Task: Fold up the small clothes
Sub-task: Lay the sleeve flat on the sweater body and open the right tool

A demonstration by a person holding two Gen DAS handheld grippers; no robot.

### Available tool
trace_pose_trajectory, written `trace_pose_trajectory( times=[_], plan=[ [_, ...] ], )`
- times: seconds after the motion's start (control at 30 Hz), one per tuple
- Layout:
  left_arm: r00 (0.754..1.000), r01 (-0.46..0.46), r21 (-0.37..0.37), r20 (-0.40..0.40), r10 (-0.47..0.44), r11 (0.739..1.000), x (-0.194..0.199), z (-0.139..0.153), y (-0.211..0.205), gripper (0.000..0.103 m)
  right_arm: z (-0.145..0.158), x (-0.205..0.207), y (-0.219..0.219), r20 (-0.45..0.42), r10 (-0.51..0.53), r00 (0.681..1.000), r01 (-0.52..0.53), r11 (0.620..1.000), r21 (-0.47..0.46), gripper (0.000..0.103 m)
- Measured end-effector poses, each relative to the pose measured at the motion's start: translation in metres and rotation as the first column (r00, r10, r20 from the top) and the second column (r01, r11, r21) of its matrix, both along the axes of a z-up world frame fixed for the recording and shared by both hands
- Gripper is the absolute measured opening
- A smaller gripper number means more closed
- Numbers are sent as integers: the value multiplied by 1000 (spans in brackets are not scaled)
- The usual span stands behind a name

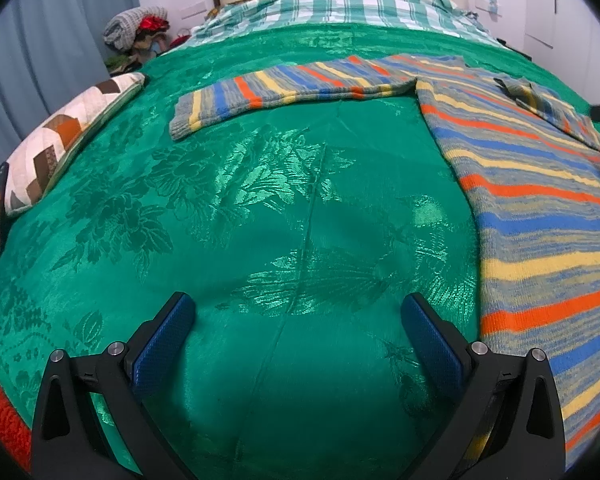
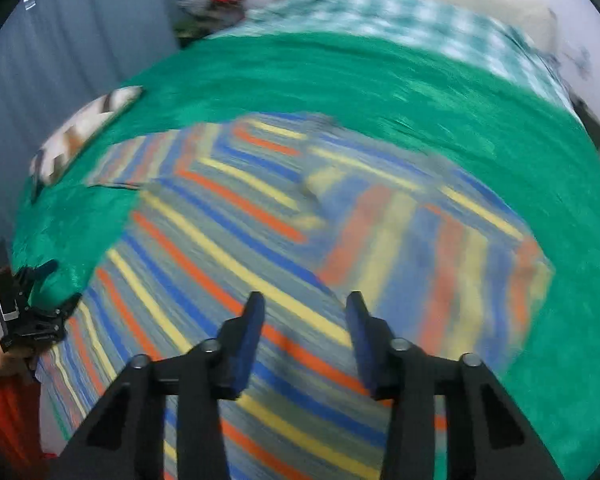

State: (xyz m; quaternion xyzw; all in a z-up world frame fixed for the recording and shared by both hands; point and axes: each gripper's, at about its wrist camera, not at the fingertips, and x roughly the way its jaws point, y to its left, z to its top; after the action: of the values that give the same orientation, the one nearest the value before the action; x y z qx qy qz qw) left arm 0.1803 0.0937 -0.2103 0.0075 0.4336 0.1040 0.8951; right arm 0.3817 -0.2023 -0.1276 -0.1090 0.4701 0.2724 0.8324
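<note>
**Ana:** Where are we with this one? I can see the striped sweater (image 1: pixel 540 216) flat on the green bedspread (image 1: pixel 260 208), but is any of it folded?

**Ben:** Barely started, I'd say. From the left wrist view, one sleeve (image 1: pixel 284 88) lies stretched straight out across the bed, not tucked in at all. The other sleeve (image 1: pixel 548 108) looks laid over the body of the sweater, so one fold may be in. Hard to be sure, it's right at the edge of the view.

**Ana:** And the grippers, holding anything?

**Ben:** Nothing. The left gripper (image 1: pixel 298 332) has its jaws spread wide, only bedspread between them, with the sweater's edge just beside its right finger. The right gripper (image 2: pixel 304 328) hangs over the middle of the sweater, jaws parted, no cloth pinched. That view is smeared with motion blur, so don't ask me for fine detail.

**Ana:** What's left, then?

**Ben:** Most of it, I'd judge. The outstretched sleeve has to come in, then the body needs doubling over.

**Ana:** Anything in the way?

**Ben:** A patterned cushion (image 1: pixel 60 136) sits at the bed's left edge, well apart from the sweater. Checked blanket (image 1: pixel 340 8) up by the headboard, clear too.
</note>
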Motion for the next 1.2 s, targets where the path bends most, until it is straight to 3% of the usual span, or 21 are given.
trace_pose_trajectory(
  times=[0.07, 0.17, 0.4, 0.47, 0.5, 0.6, 0.67, 0.8, 0.87, 0.93, 1.07, 1.1, 1.17, 1.2],
  plan=[
    [1000, 1, -3, 2, -1, 1000, -1, 0, 0, 103, -11, 9, 32, 10, 46, 999, -46, 999, -15, 29],
    [1000, 1, -4, 1, -1, 1000, -1, 0, 1, 103, -29, 32, 55, 1, 37, 999, -36, 996, -84, 27],
    [1000, 4, -7, 0, -4, 1000, -2, 0, 1, 103, -52, 66, 60, -5, -24, 1000, 22, 982, -186, 26],
    [1000, 3, -7, 0, -3, 1000, -2, 0, 1, 103, -56, 68, 60, 0, -21, 1000, 20, 975, -220, 3],
    [1000, 3, -7, 0, -3, 1000, -2, 0, 1, 103, -56, 67, 59, 10, -21, 1000, 22, 974, -225, 3],
    [1000, 3, -7, 0, -3, 1000, -2, 0, 1, 103, -43, 65, 53, 2, -29, 1000, 29, 992, -126, 3],
    [1000, 2, -5, 1, -2, 1000, -1, 0, 1, 103, -32, 56, 50, -38, 19, 999, -20, 1000, -15, 6],
    [1000, 3, -2, 2, -3, 1000, -2, 0, 1, 103, -42, 46, 50, -135, 100, 986, -104, 994, -21, 19],
    [1000, 4, -5, 2, -4, 1000, -2, 1, 1, 103, -37, 45, 35, -135, 77, 988, -75, 997, 13, 19],
    [1000, 5, -5, 2, -5, 1000, -2, 1, 1, 103, -21, 52, -5, -126, -32, 992, 46, 992, 117, 20],
    [1000, 4, -1, 3, -4, 1000, -2, 0, 1, 103, -7, 58, -98, -176, -276, 945, 310, 926, 214, 22],
    [1000, 4, 0, 3, -4, 1000, -2, 1, 0, 103, -10, 56, -114, -201, -298, 933, 338, 918, 206, 23],
    [1000, 4, 0, 3, -4, 1000, -2, 1, 0, 103, -35, 54, -131, -309, -301, 902, 346, 933, 102, 23],
    [1000, 5, -1, 3, -5, 1000, -2, 1, 0, 103, -53, 50, -135, -329, -331, 884, 337, 941, -41, 20]
  ],
)
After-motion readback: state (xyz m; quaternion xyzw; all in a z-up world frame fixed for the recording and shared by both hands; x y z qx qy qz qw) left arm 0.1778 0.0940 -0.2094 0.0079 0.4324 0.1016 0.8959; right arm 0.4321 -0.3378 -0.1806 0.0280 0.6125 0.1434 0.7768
